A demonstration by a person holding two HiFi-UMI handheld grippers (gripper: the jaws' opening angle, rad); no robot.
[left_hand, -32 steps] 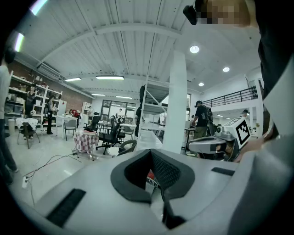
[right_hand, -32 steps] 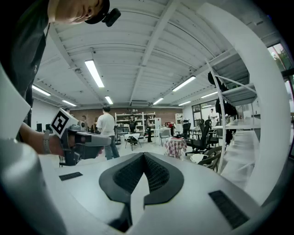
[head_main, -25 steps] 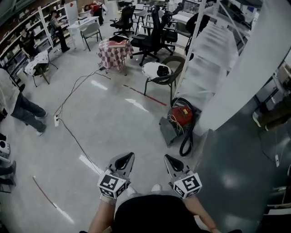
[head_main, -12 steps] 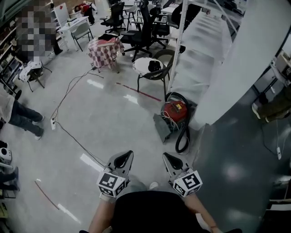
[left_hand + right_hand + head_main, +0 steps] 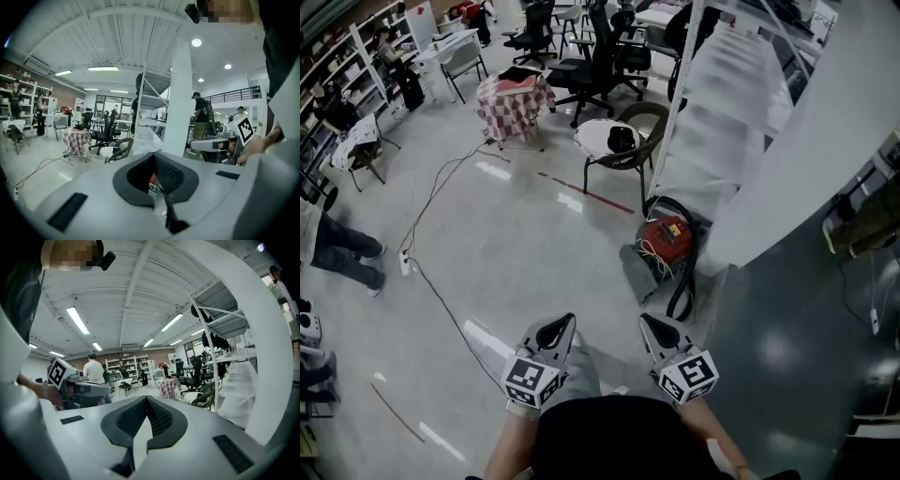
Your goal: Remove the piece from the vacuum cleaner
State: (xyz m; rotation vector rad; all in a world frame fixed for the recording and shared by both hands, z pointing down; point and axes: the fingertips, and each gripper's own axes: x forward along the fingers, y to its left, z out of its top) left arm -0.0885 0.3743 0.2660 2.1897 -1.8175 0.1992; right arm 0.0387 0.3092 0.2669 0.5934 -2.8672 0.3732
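The red vacuum cleaner lies on the floor at the foot of a white pillar. Its black hose loops toward me and a grey piece lies on its left side. My left gripper and right gripper hang side by side in front of my body, well short of the vacuum. Both are shut with nothing in them. In the left gripper view the closed jaws frame a sliver of the red vacuum. The right gripper view shows closed, empty jaws.
A chair with a white cushion stands beyond the vacuum, with a checked-cloth table and office chairs farther back. Cables and a power strip cross the floor at left. A person's legs show at far left. Shelving and the pillar close the right.
The whole scene has shifted a little as I walk toward the vacuum. Both grippers keep their place in front of me, still shut.
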